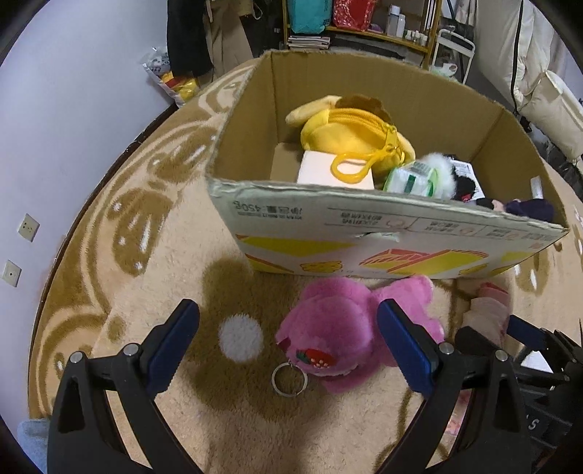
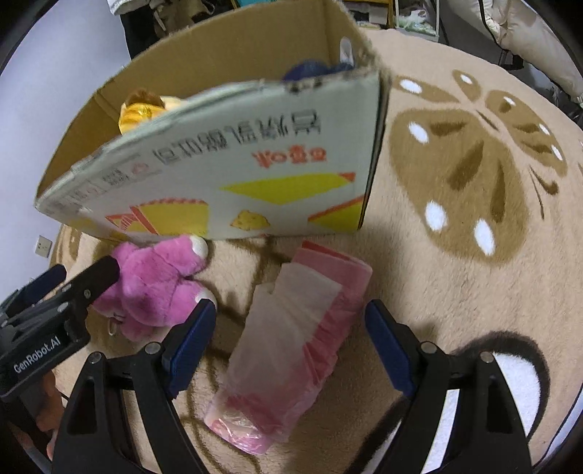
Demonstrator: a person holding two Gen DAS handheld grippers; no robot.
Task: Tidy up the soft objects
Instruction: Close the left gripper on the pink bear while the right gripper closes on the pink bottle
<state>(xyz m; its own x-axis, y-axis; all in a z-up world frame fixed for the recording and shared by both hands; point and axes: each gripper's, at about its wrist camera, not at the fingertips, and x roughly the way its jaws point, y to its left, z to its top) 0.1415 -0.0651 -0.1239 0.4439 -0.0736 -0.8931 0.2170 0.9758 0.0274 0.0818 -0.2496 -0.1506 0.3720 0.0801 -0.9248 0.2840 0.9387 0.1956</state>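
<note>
A pink plush toy (image 1: pixel 339 328) with a metal key ring (image 1: pixel 289 379) lies on the rug just in front of the cardboard box (image 1: pixel 364 233). My left gripper (image 1: pixel 288 317) hangs open above it, fingers either side, not touching. The same plush (image 2: pixel 153 284) shows at the left of the right wrist view. A pink and white plastic packet (image 2: pixel 288 346) lies on the rug between the open fingers of my right gripper (image 2: pixel 291 317). Inside the box are a yellow plush pouch (image 1: pixel 349 135), a white block (image 1: pixel 328 169) and a black and white plush (image 1: pixel 452 175).
The beige patterned rug (image 2: pixel 455 218) spreads to the right of the box. The left gripper's body (image 2: pixel 47 317) reaches in at the left of the right wrist view. Shelves (image 1: pixel 364 25) and a white wall (image 1: pixel 73 109) stand behind the box.
</note>
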